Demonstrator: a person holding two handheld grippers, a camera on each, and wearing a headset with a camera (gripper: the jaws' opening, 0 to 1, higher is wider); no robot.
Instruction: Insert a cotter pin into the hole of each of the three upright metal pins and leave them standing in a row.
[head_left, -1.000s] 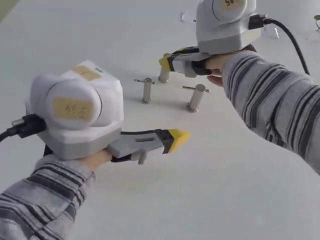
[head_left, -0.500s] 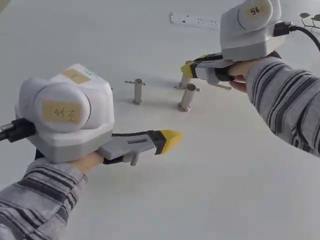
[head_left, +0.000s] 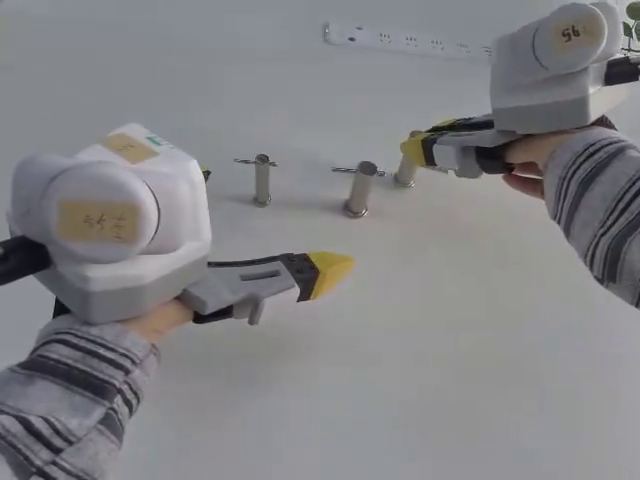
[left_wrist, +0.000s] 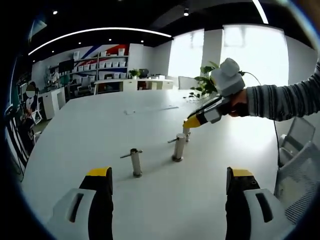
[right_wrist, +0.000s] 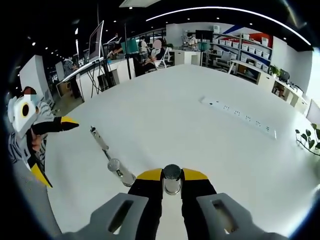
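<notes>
Since the left pin (head_left: 262, 180) and middle pin (head_left: 358, 190) already wear cotter pins (head_left: 344, 171) in the middle of the table (head_left: 450, 380), only the third pin (head_left: 405, 176), pinched in the right gripper (right_wrist: 172, 175), seems left, while the left gripper (left_wrist: 169, 173) gapes wide.

Bright even light, soft shadows, fisheye-warped edges.
</notes>
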